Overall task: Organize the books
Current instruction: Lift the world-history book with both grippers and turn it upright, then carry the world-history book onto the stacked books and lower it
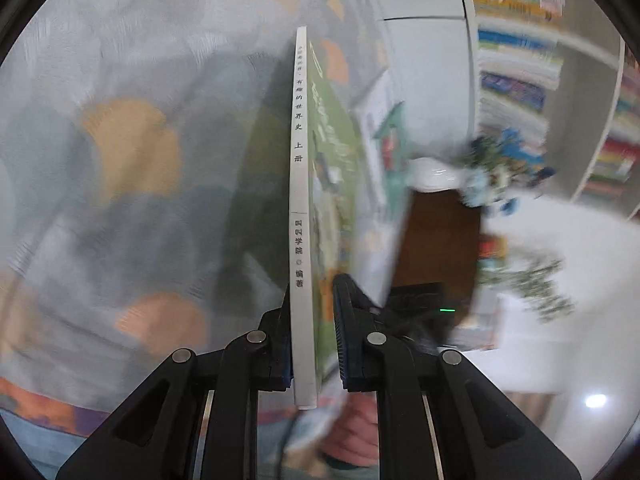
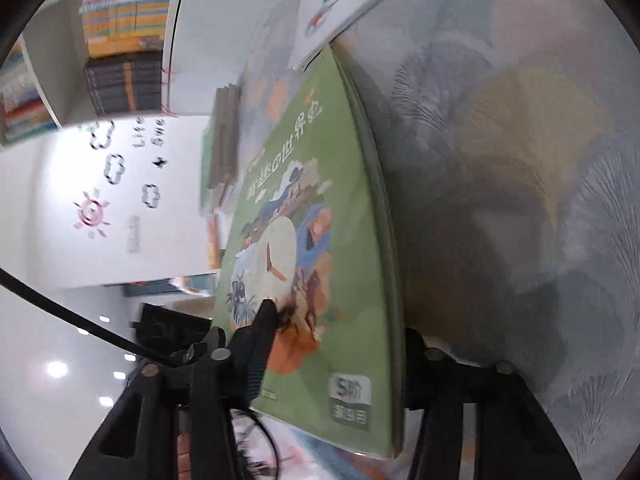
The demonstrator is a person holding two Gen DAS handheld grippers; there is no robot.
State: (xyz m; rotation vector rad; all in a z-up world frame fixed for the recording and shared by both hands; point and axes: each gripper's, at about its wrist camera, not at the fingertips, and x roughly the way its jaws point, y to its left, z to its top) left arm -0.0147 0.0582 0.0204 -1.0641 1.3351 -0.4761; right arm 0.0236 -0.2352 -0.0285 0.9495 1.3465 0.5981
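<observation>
A thin green picture book [image 1: 299, 200] with a white spine stands on edge, its spine facing the left wrist camera. My left gripper [image 1: 314, 312] is shut on its lower end, a pad against each side. In the right wrist view the same green book [image 2: 320, 160] shows its illustrated cover and runs up between the fingers of my right gripper [image 2: 340, 324]. Those jaws stand much wider than the book is thick. The left fingertip [image 2: 266, 312] sits in front of the cover. The other finger is mostly hidden behind the book's edge.
A grey cloth [image 1: 120, 160] with orange and yellow fan shapes lies behind the book. More books [image 2: 224, 140] lean nearby. Bookshelves [image 1: 520, 60] full of books stand to the side, next to a white wall with decals [image 2: 104, 184]. A hand [image 1: 352, 432] shows below the left gripper.
</observation>
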